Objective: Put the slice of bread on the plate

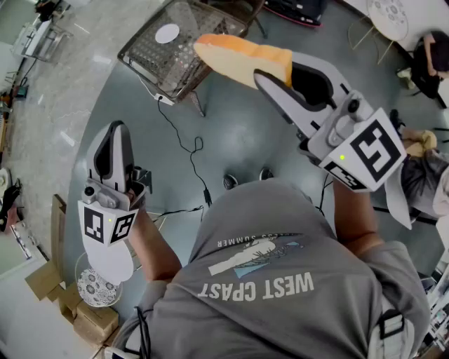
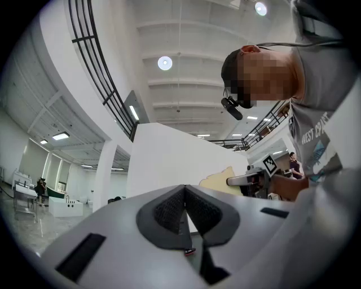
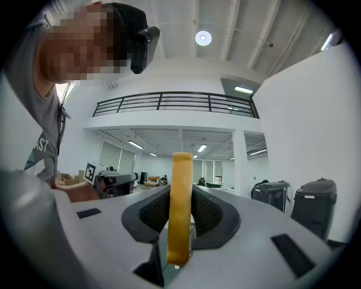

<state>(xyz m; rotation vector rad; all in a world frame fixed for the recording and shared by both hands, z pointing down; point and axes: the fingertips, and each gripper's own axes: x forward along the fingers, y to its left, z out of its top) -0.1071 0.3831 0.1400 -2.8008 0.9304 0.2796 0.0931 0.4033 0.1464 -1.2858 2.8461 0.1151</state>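
My right gripper [image 1: 275, 70] is raised at the upper right of the head view and is shut on a slice of bread [image 1: 238, 57], pale with an orange-brown crust. In the right gripper view the slice of bread [image 3: 180, 209] stands edge-on between the pads [image 3: 207, 213]. A small white plate [image 1: 167, 33] lies on a wire-mesh table [image 1: 151, 52] far below, beyond the bread. My left gripper [image 1: 116, 127] hangs at the left, shut with nothing in it; its pads [image 2: 169, 209] meet at the tip. From it I see the bread [image 2: 217, 182] and the right gripper [image 2: 248, 180].
I stand on a grey floor with black cables [image 1: 189, 151] running across it. Cardboard boxes [image 1: 88, 319] and a round patterned disc [image 1: 92, 287] sit at the lower left. Another round patterned table [image 1: 388, 15] and a seated person [image 1: 428, 59] are at the upper right.
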